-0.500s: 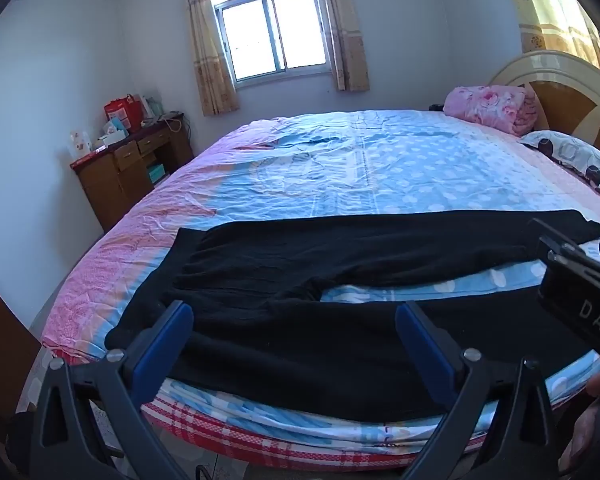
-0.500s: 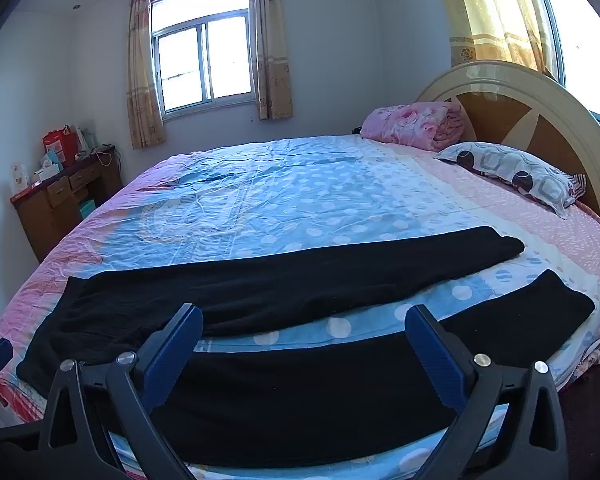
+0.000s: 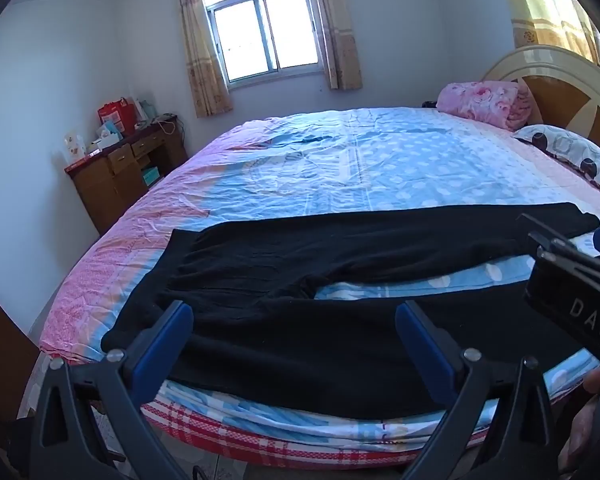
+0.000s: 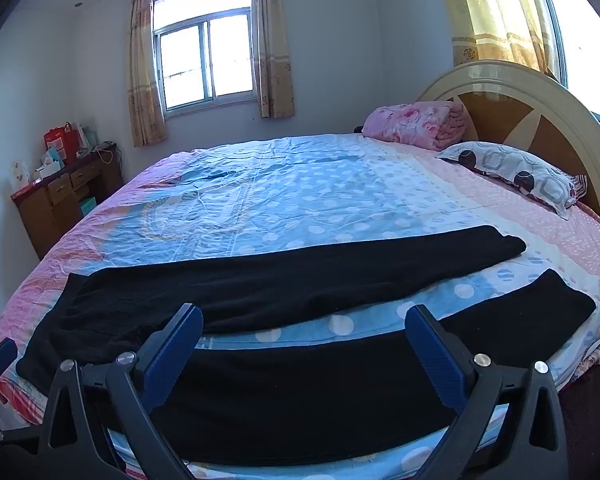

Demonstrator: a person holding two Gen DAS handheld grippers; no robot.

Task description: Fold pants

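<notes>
Black pants (image 3: 284, 280) lie flat along the near edge of the bed, waist to the left, the two legs spread apart to the right (image 4: 300, 280). My left gripper (image 3: 294, 320) is open and empty, hovering over the waist and near leg at the bed's edge. My right gripper (image 4: 304, 332) is open and empty, above the middle of the near leg. The right gripper's body shows at the right edge of the left wrist view (image 3: 572, 292).
The bed (image 3: 360, 168) has a blue and pink dotted sheet. A pink folded blanket (image 4: 416, 124) and a patterned pillow (image 4: 516, 172) lie by the headboard (image 4: 540, 112). A wooden desk (image 3: 120, 168) with clutter stands at the left wall.
</notes>
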